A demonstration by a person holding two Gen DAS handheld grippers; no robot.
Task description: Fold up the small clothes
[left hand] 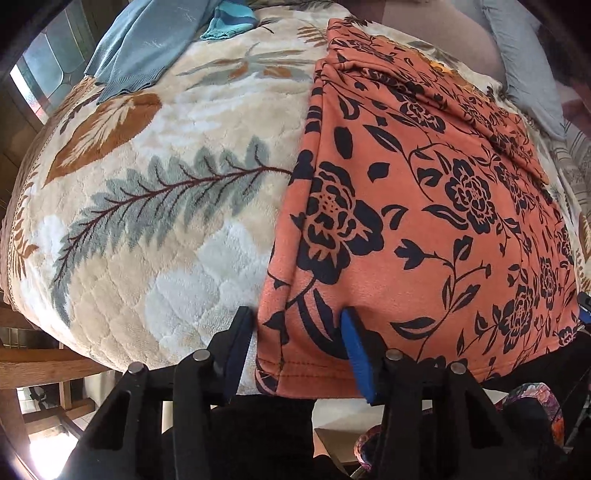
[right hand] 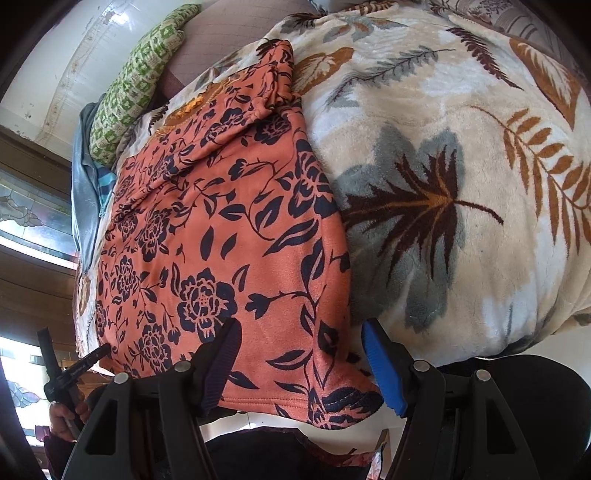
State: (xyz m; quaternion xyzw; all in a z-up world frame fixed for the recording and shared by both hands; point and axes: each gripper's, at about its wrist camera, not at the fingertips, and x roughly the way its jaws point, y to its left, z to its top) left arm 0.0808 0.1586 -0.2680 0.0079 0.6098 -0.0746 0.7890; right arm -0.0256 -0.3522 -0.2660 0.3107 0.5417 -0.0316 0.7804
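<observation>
An orange garment with a black flower print (left hand: 424,206) lies flat on a plush leaf-patterned blanket (left hand: 155,206). Its sides look folded in and its hem hangs at the near edge. My left gripper (left hand: 295,332) is open, its jaws straddling the garment's near left corner. In the right wrist view the same garment (right hand: 221,229) lies left of centre. My right gripper (right hand: 299,343) is open, its jaws straddling the garment's near right corner. The left gripper's tip (right hand: 74,369) shows at the far left of that view.
A pale blue garment (left hand: 147,44) and a turquoise striped piece (left hand: 229,22) lie at the blanket's far left. A green crocheted pillow (right hand: 136,81) and a grey pillow (left hand: 524,59) lie at the far end. Wooden furniture (left hand: 44,362) stands at lower left.
</observation>
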